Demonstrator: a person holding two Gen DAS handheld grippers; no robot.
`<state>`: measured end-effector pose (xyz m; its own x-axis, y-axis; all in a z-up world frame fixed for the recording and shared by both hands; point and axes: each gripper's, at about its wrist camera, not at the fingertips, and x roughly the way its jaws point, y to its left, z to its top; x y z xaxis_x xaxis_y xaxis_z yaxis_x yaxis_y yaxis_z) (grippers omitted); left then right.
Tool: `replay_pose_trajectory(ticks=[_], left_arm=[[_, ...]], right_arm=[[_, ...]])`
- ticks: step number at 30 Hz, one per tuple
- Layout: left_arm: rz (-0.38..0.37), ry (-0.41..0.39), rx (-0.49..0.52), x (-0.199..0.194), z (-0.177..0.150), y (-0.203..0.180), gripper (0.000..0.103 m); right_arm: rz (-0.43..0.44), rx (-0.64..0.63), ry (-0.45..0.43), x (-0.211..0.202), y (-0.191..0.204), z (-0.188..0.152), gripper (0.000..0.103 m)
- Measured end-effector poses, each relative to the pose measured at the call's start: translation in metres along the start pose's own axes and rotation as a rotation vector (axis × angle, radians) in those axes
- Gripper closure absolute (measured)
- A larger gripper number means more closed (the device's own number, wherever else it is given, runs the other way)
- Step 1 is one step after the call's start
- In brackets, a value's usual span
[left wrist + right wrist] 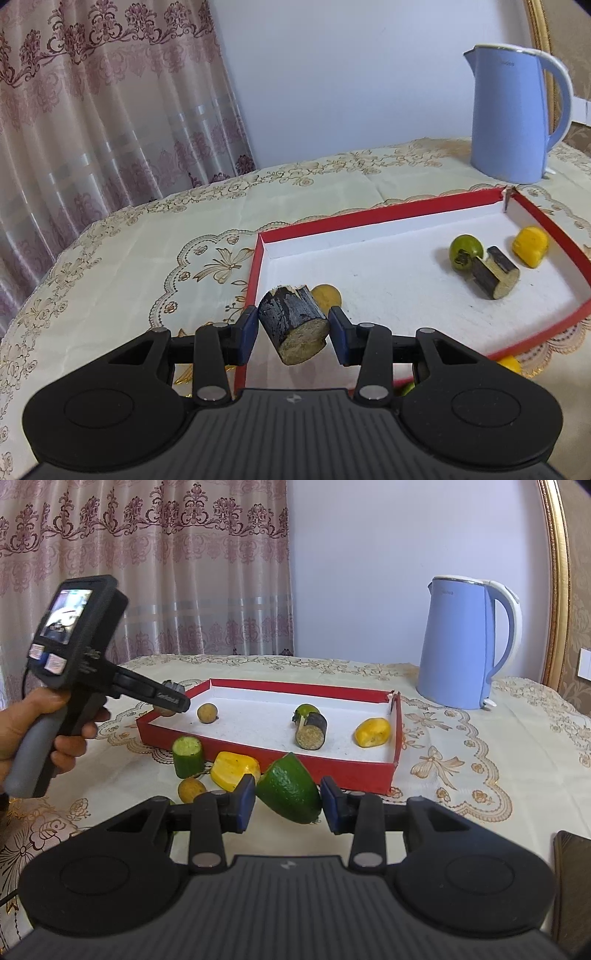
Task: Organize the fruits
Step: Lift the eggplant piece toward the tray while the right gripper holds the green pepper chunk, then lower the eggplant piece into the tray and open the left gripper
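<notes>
My left gripper (pixel 293 334) is shut on a dark sugarcane piece (pixel 291 325), held over the near left corner of the red tray (pixel 369 218). In the tray lie a second sugarcane piece (pixel 495 277), a green fruit (pixel 464 252), a yellow fruit piece (pixel 530 245) and a round longan (pixel 327 295). My right gripper (pixel 288 805) is shut on a green fruit wedge (pixel 290 792) in front of the tray (pixel 295 753). The left gripper (pixel 170 699) also shows in the right wrist view, at the tray's left corner.
A blue kettle (pixel 461 642) stands behind the tray on the right. On the tablecloth before the tray lie a cucumber piece (pixel 187 755), a yellow fruit piece (pixel 232 770) and a longan (pixel 190 790). A dark object (pixel 574 882) is at the right edge. Curtains hang behind.
</notes>
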<state>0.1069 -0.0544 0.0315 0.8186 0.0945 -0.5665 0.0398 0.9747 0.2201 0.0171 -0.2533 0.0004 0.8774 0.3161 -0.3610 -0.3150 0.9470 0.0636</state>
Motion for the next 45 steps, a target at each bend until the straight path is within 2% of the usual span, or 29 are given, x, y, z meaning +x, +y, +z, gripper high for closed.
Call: replay_pose_trajectory(ticks=[12,22,35,45], left_arm=[[0.031,0.027,0.045,0.029,0.008,-0.019,0.062],[0.085,0.002,0.079,0.037,0.016,-0.026,0.062],[0.113,-0.012,0.105,0.049,0.028,-0.034,0.062],[0.102,-0.016,0.128,0.059,0.04,-0.05,0.062]], right_arm=[[-0.005,0.014,-0.001,0.0,-0.005,-0.001,0.067],[-0.01,0.024,0.001,-0.002,-0.008,-0.003,0.067],[-0.015,0.028,0.0,-0.001,-0.01,-0.002,0.067],[-0.024,0.034,0.002,-0.003,-0.012,-0.002,0.067]])
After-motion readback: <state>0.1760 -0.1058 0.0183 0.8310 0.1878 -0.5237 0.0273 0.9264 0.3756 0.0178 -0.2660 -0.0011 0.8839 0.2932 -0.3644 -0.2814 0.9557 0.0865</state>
